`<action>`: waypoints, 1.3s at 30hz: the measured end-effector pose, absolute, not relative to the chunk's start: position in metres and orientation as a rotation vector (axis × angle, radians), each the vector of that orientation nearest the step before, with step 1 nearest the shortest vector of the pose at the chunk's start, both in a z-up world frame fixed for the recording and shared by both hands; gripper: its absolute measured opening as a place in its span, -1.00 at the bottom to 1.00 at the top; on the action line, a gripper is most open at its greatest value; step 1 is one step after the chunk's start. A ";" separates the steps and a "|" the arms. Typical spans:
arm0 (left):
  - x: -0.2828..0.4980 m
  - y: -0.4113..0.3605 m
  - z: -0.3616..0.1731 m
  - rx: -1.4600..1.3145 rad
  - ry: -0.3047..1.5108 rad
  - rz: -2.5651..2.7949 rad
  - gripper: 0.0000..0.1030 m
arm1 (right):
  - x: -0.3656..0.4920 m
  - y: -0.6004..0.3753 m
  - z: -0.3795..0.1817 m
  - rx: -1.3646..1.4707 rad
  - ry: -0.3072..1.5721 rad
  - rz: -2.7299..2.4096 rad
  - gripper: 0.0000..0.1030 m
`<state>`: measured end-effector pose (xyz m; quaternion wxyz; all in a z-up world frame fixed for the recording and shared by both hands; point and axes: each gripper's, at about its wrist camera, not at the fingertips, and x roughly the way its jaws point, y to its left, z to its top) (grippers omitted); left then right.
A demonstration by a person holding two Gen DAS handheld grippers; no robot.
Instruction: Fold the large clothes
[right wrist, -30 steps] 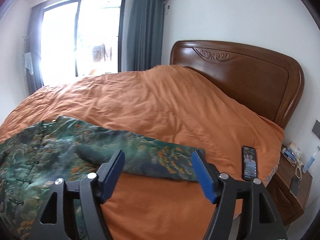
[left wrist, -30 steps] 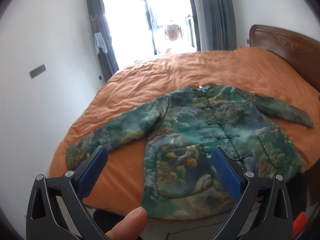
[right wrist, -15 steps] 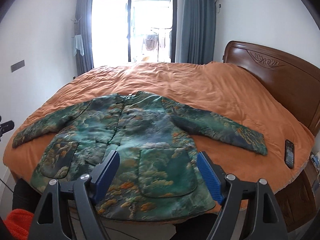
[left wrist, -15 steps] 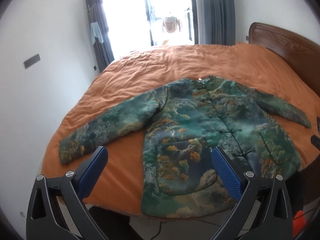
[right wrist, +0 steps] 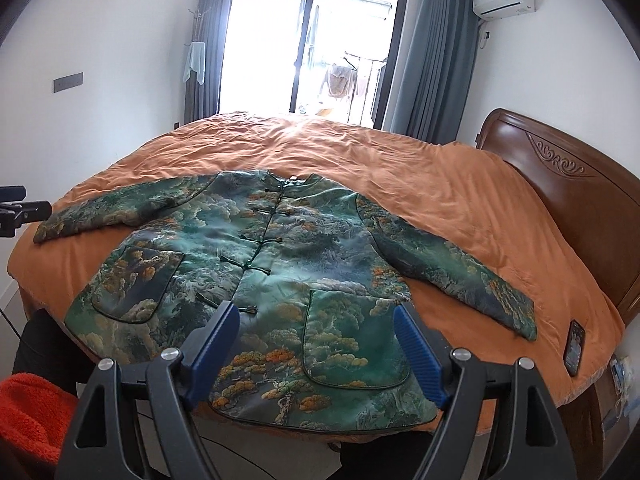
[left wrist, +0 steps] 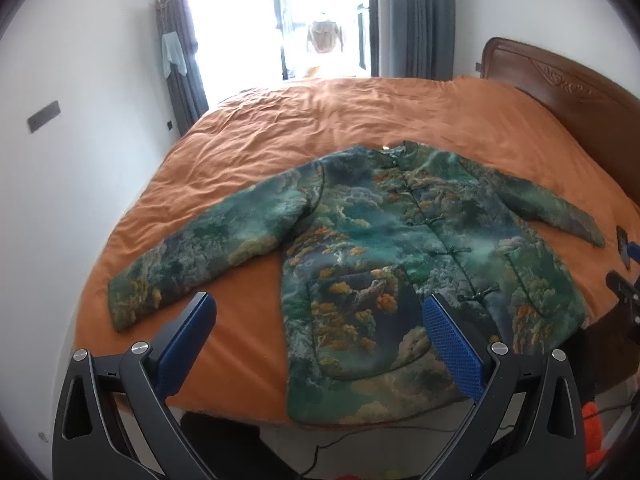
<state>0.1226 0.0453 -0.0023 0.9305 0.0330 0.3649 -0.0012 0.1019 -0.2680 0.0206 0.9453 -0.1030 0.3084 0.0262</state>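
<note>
**Jacket spread flat, both grippers clear**

Bedroom with an orange-covered bed (right wrist: 440,200). Green patterned jacket (right wrist: 288,272) lies buttoned, sleeves outspread, hem at the near edge. Left gripper (left wrist: 320,320) and right gripper (right wrist: 316,332) hover above it, jaws wide apart, holding nothing. Phone (right wrist: 574,347) near the right edge.

- jacket (right wrist: 256,280): green-teal landscape print, orange-yellow trees, dark frog buttons
- bedspread (right wrist: 420,184): plain orange
- headboard (right wrist: 568,192): reddish-brown carved wood
- curtains (right wrist: 436,60): grey-blue
- walls (right wrist: 120,40): white
- left gripper (left wrist: 320,320), right gripper (right wrist: 316,332): black frame, blue pads
- phone (right wrist: 575,347): black
</note>
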 end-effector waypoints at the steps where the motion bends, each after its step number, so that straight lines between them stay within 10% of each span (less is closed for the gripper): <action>1: 0.122 0.046 0.001 0.068 0.741 -0.001 0.99 | 0.101 -0.267 0.023 -0.216 0.619 0.053 0.58; 39: 0.117 -0.029 0.028 0.170 0.506 -0.106 0.99 | 0.131 -0.334 0.033 -0.337 0.564 -0.069 0.58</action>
